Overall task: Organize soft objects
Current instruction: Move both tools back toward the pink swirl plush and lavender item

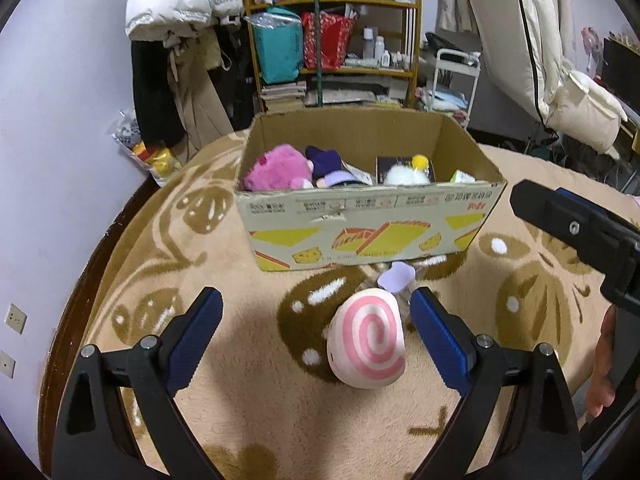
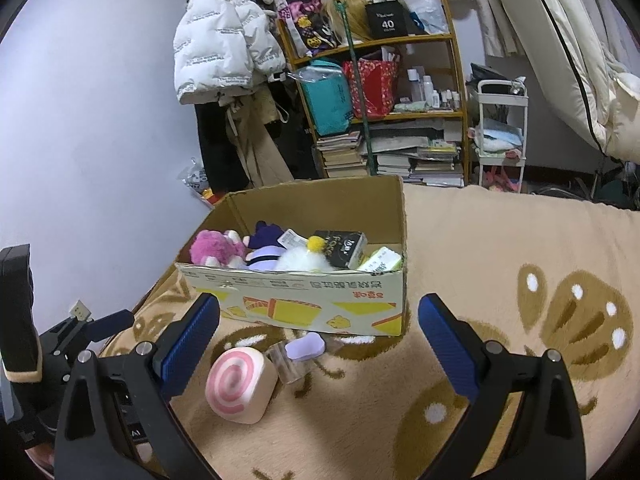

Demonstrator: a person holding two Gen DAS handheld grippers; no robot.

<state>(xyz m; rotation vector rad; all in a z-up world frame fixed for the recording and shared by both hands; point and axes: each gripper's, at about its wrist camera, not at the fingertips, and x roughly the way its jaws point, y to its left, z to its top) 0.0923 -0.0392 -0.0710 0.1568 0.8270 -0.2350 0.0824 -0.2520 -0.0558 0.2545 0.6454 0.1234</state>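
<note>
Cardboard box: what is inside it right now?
Inside the cardboard box: a pink plush, purple plush, white fluffy toy, black packet, green-white packet. Anything beneath them is hidden.

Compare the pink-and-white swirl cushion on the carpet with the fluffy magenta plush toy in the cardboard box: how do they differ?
1. Place: the pink-and-white swirl cushion lies on the beige carpet in front of the cardboard box; the fluffy magenta plush toy sits inside the box.
2. Surface: the cushion looks smooth; the plush is shaggy.
3. Pattern: the cushion has a spiral; the plush is mostly one colour.
Both look soft and pinkish.
</note>
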